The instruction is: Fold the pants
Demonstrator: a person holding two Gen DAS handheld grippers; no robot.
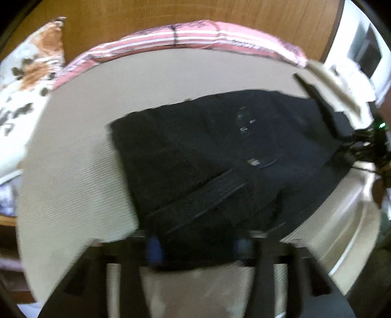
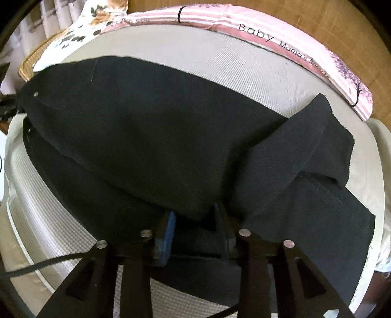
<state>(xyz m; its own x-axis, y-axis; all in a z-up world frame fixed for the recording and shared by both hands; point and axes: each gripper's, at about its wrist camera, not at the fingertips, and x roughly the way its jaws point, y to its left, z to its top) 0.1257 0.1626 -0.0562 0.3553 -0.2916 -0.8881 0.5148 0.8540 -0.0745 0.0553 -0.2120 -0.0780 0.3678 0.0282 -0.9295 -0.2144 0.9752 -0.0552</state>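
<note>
Grey textured mat [image 2: 220,63] under dark pants [image 2: 136,137], pink striped cushion [image 2: 268,31] at twelve o'clock, left gripper [image 1: 198,247] spread wide, right gripper [image 2: 195,230] parted — fabric fold between its pads, grip unclear.

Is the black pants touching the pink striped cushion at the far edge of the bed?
Apart. The right wrist view shows a bare band of grey mattress between the pants and the pink striped cushion; the left wrist view shows the same gap.

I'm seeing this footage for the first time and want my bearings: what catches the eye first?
The black pants dominate, spread over a pale grey mattress, with one leg end folded back on the right. Along the far edge lies a pink striped cushion with lettering, against a wooden headboard.
</note>
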